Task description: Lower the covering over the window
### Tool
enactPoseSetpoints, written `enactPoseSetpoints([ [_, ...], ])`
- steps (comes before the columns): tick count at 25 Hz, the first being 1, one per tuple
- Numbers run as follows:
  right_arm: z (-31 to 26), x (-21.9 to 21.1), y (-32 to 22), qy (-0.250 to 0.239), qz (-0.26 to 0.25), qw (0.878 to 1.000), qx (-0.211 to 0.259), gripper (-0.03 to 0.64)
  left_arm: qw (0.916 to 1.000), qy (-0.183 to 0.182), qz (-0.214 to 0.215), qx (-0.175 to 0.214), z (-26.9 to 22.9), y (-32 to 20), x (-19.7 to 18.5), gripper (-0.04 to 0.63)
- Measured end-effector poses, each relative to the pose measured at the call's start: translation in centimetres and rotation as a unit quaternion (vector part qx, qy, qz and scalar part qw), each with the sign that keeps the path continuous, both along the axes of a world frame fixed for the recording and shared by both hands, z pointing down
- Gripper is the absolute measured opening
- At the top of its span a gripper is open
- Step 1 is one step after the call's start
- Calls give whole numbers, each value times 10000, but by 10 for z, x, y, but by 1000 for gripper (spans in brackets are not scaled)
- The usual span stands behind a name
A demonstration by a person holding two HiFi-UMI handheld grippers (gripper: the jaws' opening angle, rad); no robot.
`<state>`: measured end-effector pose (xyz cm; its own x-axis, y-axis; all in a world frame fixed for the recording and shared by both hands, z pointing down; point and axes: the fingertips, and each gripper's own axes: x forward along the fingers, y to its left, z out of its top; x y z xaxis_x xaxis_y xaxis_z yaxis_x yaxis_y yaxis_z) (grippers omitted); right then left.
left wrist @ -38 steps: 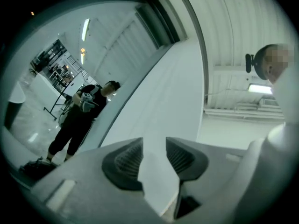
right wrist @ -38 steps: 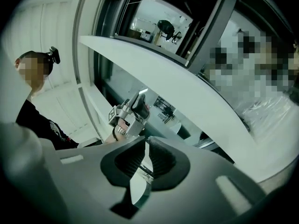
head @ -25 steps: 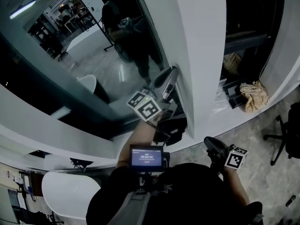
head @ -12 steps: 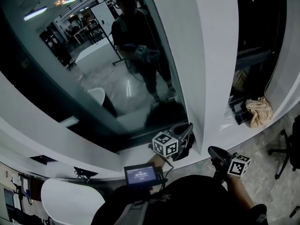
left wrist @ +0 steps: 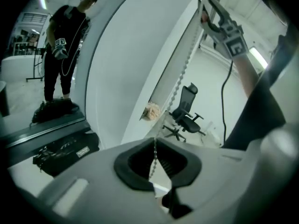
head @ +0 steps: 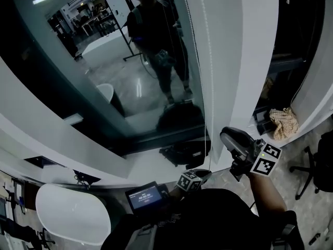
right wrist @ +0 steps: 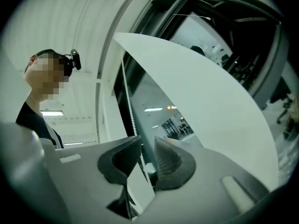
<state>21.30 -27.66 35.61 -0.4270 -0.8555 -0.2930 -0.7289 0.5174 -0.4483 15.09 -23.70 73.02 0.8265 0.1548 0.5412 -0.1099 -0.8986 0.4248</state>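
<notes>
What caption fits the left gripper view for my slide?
Left gripper shut on the window covering's bead chain, office chair behind.

bag on sill, chain beside window

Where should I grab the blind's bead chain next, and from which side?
Grip the bead chain high on its taut, thin run, above the left hand-held gripper clamped low. Come from the room side; the right hand-held gripper, jaws just opened, straddles it there.

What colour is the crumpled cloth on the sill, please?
The cloth is beige, clearest in the head view.
</notes>
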Motion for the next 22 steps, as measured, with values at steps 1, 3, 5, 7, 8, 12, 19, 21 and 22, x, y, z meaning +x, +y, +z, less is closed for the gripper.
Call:
enactPoseSetpoints([
  [1, -20, -4, -5, 118, -74, 9997, 190, 82, 10000, 10, 0, -14, 0, 1, -1, 14],
  [3, -59, -16, -14, 414, -193, 9975, 539, 117, 9998, 60, -58, -182, -4, 3, -5, 14],
  [5, -93, -28, -23, 650, -270, 9942, 818, 121, 9996, 110, -56, -268, -6, 5, -10, 14],
  [7, -126, -35, -27, 762, -342, 9905, 1093, 123, 9997, 130, -17, -227, -7, 7, -12, 14],
  [8, -142, -38, -26, 799, -373, 9882, 1253, 121, 9998, 104, 12, -179, -5, 8, -14, 14],
  [12, -176, -52, -23, 1298, -399, 9790, 1520, 51, 9999, 99, 18, -12, 5, 10, -19, 14],
  [19, -161, -40, -18, 2674, 721, 9467, 1642, 12, 9979, 292, -564, 162, -21, -22, -25, 18],
  [21, -105, -35, -25, 3334, 951, 9309, 1150, 12, 9932, 631, -939, 272, -36, -45, -37, 35],
  [22, -67, -32, -29, 3542, 976, 9269, 763, 12, 9894, 814, -1164, 298, -46, -58, -45, 55],
])
